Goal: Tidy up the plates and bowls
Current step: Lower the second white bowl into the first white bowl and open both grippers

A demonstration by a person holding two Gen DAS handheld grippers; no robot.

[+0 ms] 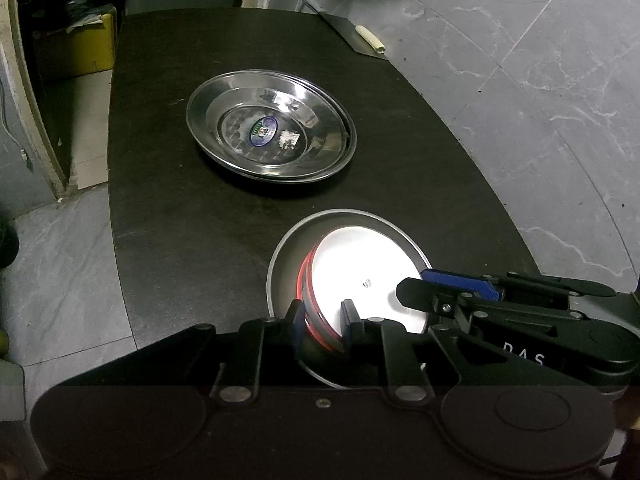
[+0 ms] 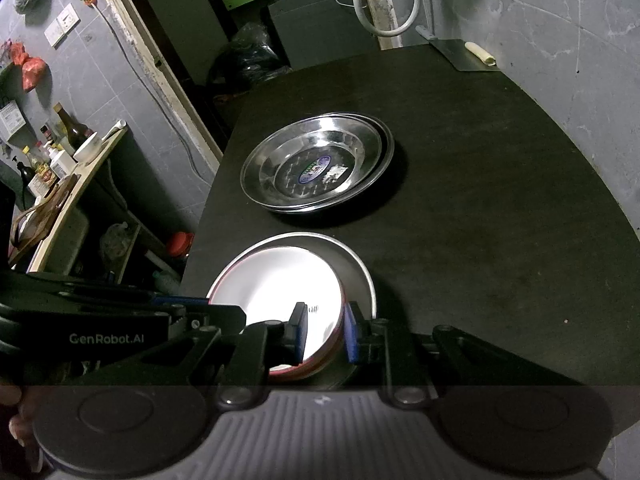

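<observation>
A grey metal pan [image 1: 280,256] sits low in the frame on the dark table [image 1: 168,208], holding a white bowl with a red rim [image 1: 360,276] tipped toward the pan's left wall. The left gripper [image 1: 323,330] pinches the bowl's near rim; the right gripper [image 2: 324,334] pinches the rim on the opposite side. Above, mid-frame, stacked steel plates [image 1: 272,128] lie nested, the top one with a sticker. A cleaver [image 1: 348,32] rests at the table's upper right edge.

Both wrist cameras look steeply down along their tongs, close over the near edge of the tabletop [image 1: 168,200]. Left views from the left, right from the right; both share the white bowl [image 1: 360,276] and the steel plates [image 2: 316,164] beyond.
</observation>
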